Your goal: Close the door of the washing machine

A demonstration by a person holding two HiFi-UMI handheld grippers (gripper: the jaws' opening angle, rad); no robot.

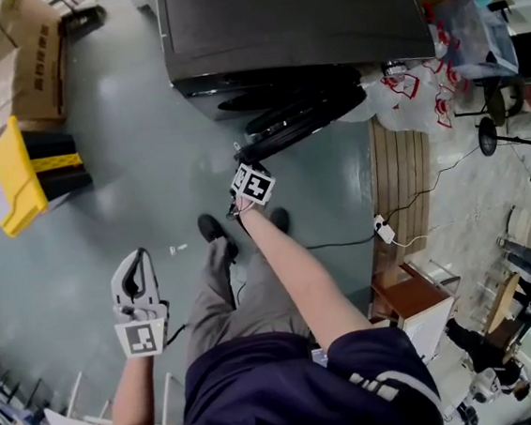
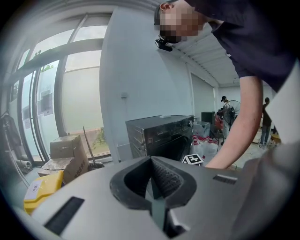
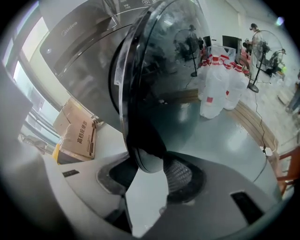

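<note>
Nearest, the right gripper grasps the door rim between its jaws, washing machine just ahead, while the left gripper is clenched empty.

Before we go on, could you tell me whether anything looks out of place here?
The door of the washer stands open, its rim between the fingers of the right gripper. Nothing else stands out.
</note>
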